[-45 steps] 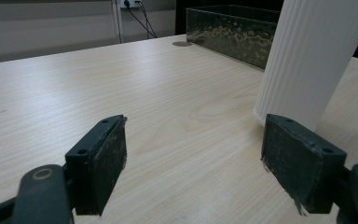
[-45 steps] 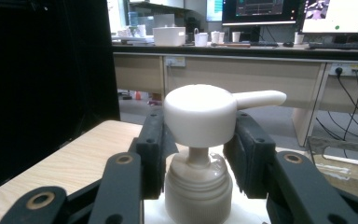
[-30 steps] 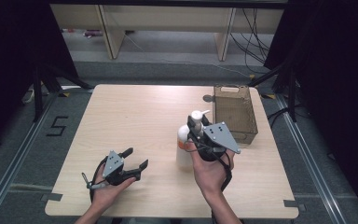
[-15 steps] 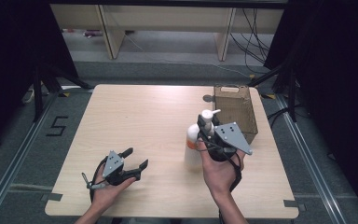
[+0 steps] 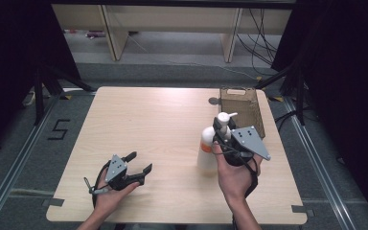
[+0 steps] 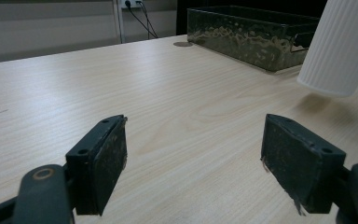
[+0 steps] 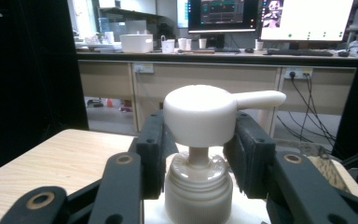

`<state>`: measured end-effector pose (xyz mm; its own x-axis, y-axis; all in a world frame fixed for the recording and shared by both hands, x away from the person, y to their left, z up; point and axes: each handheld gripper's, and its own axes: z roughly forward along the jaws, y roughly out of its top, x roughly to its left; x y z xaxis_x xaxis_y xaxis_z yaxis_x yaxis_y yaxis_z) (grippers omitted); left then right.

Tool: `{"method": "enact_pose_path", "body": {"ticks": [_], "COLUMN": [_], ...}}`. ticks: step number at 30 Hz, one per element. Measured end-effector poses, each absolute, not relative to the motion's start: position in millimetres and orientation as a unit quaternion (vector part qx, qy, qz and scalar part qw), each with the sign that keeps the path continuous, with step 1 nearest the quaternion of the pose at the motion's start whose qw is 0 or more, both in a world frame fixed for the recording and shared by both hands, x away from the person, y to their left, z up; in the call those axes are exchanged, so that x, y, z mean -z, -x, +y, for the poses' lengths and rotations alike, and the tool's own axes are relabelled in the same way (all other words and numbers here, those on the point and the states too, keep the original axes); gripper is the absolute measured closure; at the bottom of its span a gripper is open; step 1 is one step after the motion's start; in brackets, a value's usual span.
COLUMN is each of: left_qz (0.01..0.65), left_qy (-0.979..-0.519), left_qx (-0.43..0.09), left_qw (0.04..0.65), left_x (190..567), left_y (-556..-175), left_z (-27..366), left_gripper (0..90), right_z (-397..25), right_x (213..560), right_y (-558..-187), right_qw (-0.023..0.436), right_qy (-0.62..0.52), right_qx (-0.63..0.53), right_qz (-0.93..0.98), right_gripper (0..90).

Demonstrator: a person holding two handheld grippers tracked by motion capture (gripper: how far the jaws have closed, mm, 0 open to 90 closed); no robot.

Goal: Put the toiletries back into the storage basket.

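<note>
Right claw (image 5: 222, 135): closed on the neck of the pump bottle (image 5: 210, 143), its jaws seen pressed against both sides just under the white pump head (image 7: 200, 114) in the right gripper view.
Pump bottle: held upright and lifted off the table (image 5: 148, 120), as shown by the gap and shadow under its ribbed white base (image 6: 338, 46) in the left gripper view; it is placed over the right half of the table, nearer the right edge than the left.
Spout: pointed toward the far right corner of the table.
Basket (image 5: 242, 110): set at the far right edge of the table, just beyond the bottle, apart from it.
Left claw (image 5: 139, 163): held wide open with nothing between its jaws, rested low near the front edge, left of the middle, well apart from the bottle.
</note>
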<state>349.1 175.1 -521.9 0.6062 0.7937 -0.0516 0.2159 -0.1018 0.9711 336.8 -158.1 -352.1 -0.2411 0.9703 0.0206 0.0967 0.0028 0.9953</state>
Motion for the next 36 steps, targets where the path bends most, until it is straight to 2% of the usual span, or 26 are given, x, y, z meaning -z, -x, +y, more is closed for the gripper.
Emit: {"method": "enact_pose_path", "body": {"ticks": [36], "left_qz": [0.363], "left_qy": [-0.695], "left_qx": [-0.257], "left_qw": [0.565], "left_x": [522], "left_y": [-349], "left_z": [175], "left_gripper": [21.7], "right_z": [-198], "right_x": [346], "right_y": [-338], "right_qw": [0.432], "right_qy": [-0.488], "right_qx": [-0.521], "right_qz": [0.552], "right_gripper": [60.7]}}
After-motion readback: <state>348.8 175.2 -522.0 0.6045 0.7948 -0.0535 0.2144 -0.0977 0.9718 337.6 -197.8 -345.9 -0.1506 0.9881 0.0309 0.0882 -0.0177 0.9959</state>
